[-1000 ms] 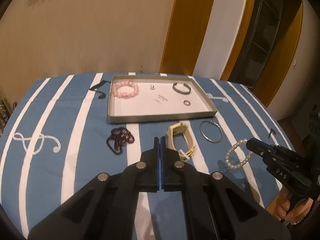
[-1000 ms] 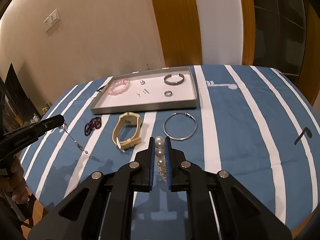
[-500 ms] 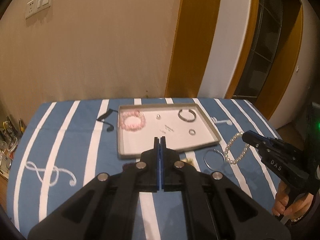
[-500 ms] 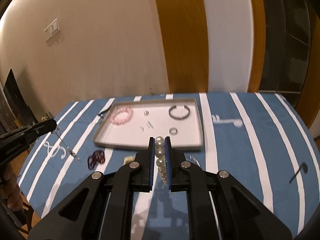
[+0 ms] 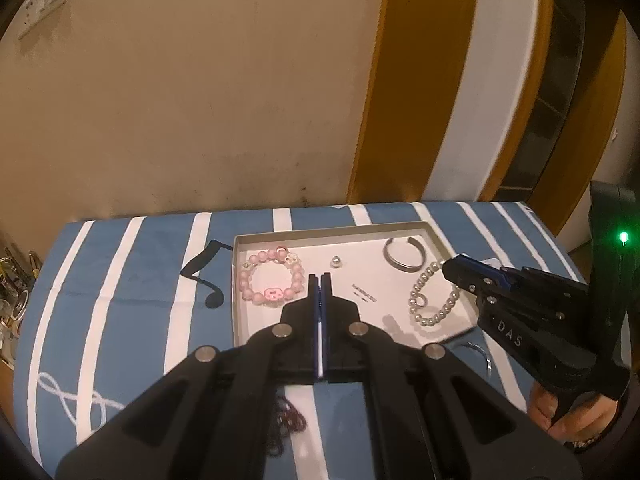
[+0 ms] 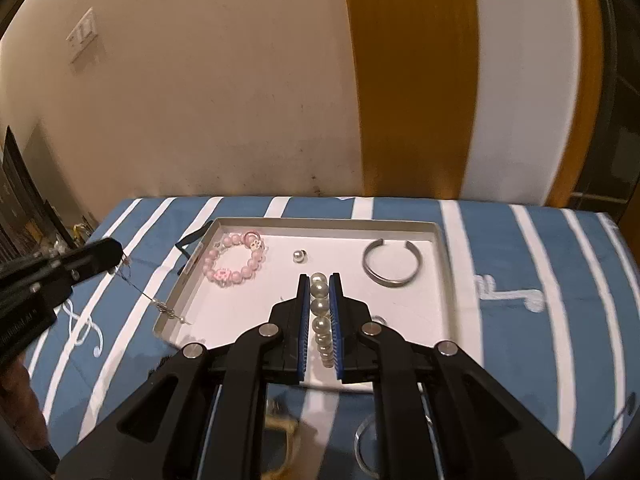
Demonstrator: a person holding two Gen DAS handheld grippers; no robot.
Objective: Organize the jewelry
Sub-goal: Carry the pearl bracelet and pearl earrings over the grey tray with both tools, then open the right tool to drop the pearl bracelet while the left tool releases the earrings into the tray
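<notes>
The right claw (image 6: 319, 300) pinches the pearl bracelet (image 5: 434, 296) above the tray (image 6: 444, 280), presumably to set it inside. The left claw (image 5: 319, 292), clamped on a thin chain (image 6: 154, 300), hangs beside the tray's left edge.

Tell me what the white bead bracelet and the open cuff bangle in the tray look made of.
White bead bracelet: glossy round beads with soft highlights, likely pearl or imitation pearl. Open cuff bangle: smooth grey band with a dull sheen, apparently metal, silver-toned.
</notes>
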